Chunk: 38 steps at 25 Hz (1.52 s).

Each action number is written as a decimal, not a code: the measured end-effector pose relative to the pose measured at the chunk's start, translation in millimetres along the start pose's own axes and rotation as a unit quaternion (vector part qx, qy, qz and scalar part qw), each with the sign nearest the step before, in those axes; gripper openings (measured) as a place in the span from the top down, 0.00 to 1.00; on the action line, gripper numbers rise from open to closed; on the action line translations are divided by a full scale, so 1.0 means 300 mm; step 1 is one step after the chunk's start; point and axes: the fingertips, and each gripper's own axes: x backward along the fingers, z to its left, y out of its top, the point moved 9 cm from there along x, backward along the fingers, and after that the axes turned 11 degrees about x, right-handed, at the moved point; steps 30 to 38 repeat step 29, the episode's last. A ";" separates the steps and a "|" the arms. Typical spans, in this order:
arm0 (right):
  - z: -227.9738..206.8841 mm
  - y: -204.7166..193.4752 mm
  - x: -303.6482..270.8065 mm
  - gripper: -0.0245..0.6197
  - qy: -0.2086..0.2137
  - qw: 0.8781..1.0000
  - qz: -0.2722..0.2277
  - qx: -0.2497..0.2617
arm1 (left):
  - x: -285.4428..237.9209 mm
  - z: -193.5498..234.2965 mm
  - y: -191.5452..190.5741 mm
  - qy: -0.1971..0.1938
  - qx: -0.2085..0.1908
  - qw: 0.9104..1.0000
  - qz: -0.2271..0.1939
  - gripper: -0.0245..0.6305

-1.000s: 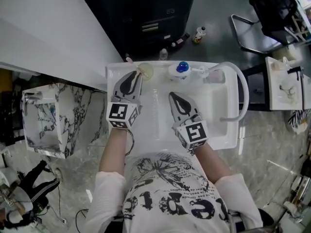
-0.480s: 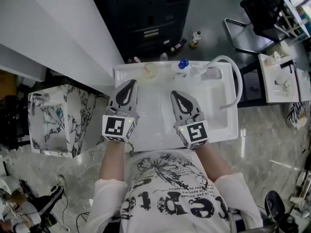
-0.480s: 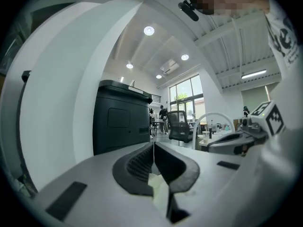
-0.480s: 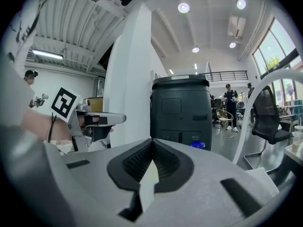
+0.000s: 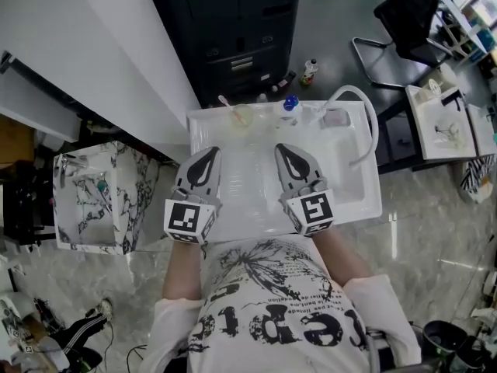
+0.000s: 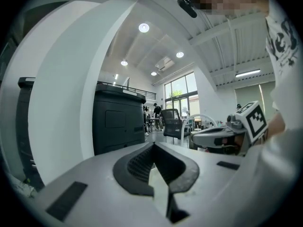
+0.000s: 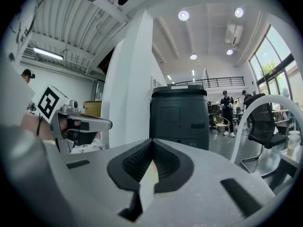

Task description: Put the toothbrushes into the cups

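At the white desk's (image 5: 353, 185) far edge stand a pale cup (image 5: 241, 116), toothbrush (image 5: 224, 101) leaning out, and a pink cup (image 5: 335, 118); over its near half, left gripper (image 5: 212, 152) and right gripper (image 5: 281, 148) hover fully closed, empty.

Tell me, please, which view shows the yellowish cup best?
The head view: the yellowish cup sits at the back of the white sink. Both gripper views look out into the room and miss it.

You stand on pale marble-patterned floor tiles (image 5: 435, 208). A tall black metal cabinet (image 5: 233, 29) is at twelve o'clock, a broad white wall (image 5: 101, 61) at ten, and a black office chair (image 5: 404, 14) at two. Round ceiling lights (image 7: 183, 15) glow above the tall glass windows (image 6: 182, 96).
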 end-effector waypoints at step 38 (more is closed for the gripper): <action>0.025 0.047 0.013 0.98 0.011 1.000 -0.004 0.029 | 0.018 -0.026 0.044 0.043 0.002 0.999 0.008 0.94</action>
